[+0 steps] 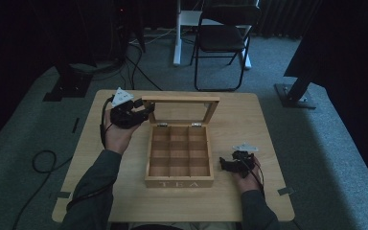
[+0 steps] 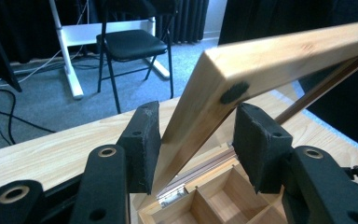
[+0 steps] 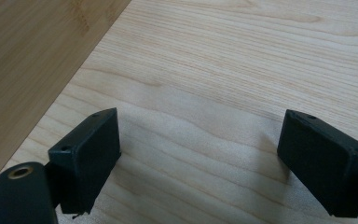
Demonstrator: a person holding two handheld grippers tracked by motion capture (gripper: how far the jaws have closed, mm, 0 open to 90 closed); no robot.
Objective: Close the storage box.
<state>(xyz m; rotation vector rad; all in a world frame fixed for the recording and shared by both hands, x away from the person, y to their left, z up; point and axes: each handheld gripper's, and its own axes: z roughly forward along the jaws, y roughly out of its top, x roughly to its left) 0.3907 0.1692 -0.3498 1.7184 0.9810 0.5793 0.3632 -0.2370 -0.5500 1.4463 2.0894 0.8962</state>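
Two jaws of the left gripper [image 2: 193, 144] clamp the lid [image 1: 181, 100] of the tea box [image 1: 179, 182]. Its long edge runs across the worktop [image 1: 249, 201], tilted up and back. Right gripper [image 3: 198, 163] jaws stand apart.

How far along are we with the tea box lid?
Done: the lid stands raised, and the tea box shows its empty compartments. In hand: the left gripper holds the lid's side edge between its jaws. The right gripper rests open on the table.

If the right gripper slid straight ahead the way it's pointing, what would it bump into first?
Probably the wooden tea box. The right gripper sits low on the table with open, empty jaws aimed at the box's side wall, with bare tabletop between. Depth is hard to judge.
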